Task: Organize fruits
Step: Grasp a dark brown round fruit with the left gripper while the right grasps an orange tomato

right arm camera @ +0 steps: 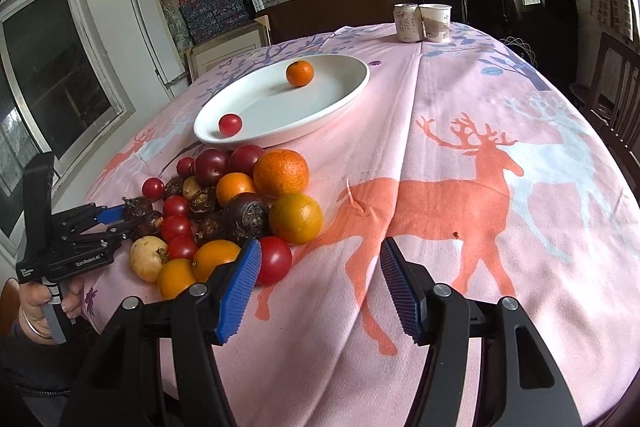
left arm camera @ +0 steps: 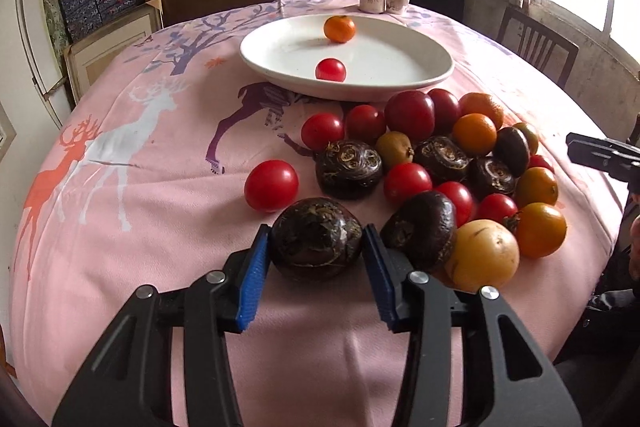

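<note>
**Left gripper closing on water chestnut at pile edge**

Risk first: the water chestnut (left arm camera: 316, 238) is round and glossy, so it could be squirting out of the blue pads (left arm camera: 253, 281) if they are pinching off-centre, and a nudge could be rolling the neighbouring cherry tomato (left arm camera: 271, 185) away.

The left gripper (left arm camera: 316, 247) is reaching in low and level, jaws sitting against both sides of the chestnut, which is resting on the pink tablecloth (left arm camera: 140, 227). The right gripper (right arm camera: 320, 267) is hovering wide open over bare cloth, holding nothing.

The white plate (left arm camera: 400, 83) beyond the pile is carrying 1 tangerine (left arm camera: 339, 29) and 1 tomato.
</note>
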Motion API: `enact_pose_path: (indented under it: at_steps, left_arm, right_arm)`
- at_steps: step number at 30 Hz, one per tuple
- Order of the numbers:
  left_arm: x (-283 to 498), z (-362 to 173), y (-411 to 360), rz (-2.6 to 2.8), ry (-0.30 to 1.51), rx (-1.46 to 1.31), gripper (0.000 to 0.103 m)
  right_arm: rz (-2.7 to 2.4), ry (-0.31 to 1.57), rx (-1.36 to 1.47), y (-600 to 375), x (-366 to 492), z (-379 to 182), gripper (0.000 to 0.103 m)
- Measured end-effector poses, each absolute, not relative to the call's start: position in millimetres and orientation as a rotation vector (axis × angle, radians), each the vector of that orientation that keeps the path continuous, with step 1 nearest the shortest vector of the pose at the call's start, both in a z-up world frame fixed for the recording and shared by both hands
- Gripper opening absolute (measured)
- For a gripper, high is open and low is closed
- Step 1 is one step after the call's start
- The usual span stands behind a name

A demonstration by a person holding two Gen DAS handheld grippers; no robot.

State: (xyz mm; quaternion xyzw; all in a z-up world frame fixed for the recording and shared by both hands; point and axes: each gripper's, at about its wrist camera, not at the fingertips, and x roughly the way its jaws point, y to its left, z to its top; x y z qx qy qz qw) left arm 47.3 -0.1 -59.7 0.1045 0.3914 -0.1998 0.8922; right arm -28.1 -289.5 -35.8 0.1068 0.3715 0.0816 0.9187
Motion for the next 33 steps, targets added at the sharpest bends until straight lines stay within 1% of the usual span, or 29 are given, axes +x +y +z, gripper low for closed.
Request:
enact_pose_path:
  at_steps: [6, 11, 15, 16, 17, 18, 21, 24, 25, 26, 30, 33]
  left_arm:
    - [31.5, -33.6, 11.6, -0.405, 0.753, 0.176, 0.045]
    - [29.9, -31.9, 16.6, -0.398, 0.760, 0.156, 0.045]
    - [30.6, -35.5, 17.8, -0.394, 0.771, 0.148, 0.045]
    - [30.3, -37.0, 17.7, -0.395, 0.775, 0.148, 0.045]
    - [30.5, -37.8, 17.2, -0.397, 0.778, 0.147, 0.045]
    - [29.9, -38.8, 16.4, -0.396, 0.780, 0.147, 0.045]
    - [29.6, -40.1, 14.8, -0.401, 0.785, 0.147, 0.045]
    - [29.3, -41.3, 13.0, -0.407, 0.791, 0.149, 0.045]
    - [28.8, -41.9, 12.5, -0.407, 0.792, 0.151, 0.045]
    - [28.3, -42.4, 12.4, -0.408, 0.792, 0.152, 0.045]
    - [28.4, -41.9, 13.6, -0.407, 0.789, 0.147, 0.045]
    - [30.0, -38.4, 13.9, -0.416, 0.786, 0.135, 0.045]
  right_arm:
    - [0.270, 0.793, 0.144, -255.5, -29.2, -37.7, 0.062]
    - [0.368, 0.775, 0.110, -232.6, -44.0, -31.3, 0.060]
    - [0.447, 0.804, 0.057, -209.9, -53.1, -33.5, 0.060]
    - [0.459, 0.817, 0.056, -205.5, -52.6, -36.0, 0.057]
    - [0.472, 0.833, 0.063, -202.9, -50.2, -38.9, 0.052]
    - [0.485, 0.845, 0.073, -199.7, -48.2, -42.1, 0.049]
    - [0.451, 0.823, 0.093, -197.0, -41.1, -44.2, 0.047]
    - [0.458, 0.827, 0.142, -197.6, -31.4, -46.2, 0.046]
    - [0.454, 0.824, 0.146, -196.9, -30.2, -47.0, 0.045]
    - [0.439, 0.815, 0.142, -195.6, -29.9, -47.5, 0.039]
    - [0.449, 0.810, 0.180, -203.2, -32.9, -46.0, 0.039]
    - [0.485, 0.780, 0.228, -214.7, -38.4, -33.0, 0.039]
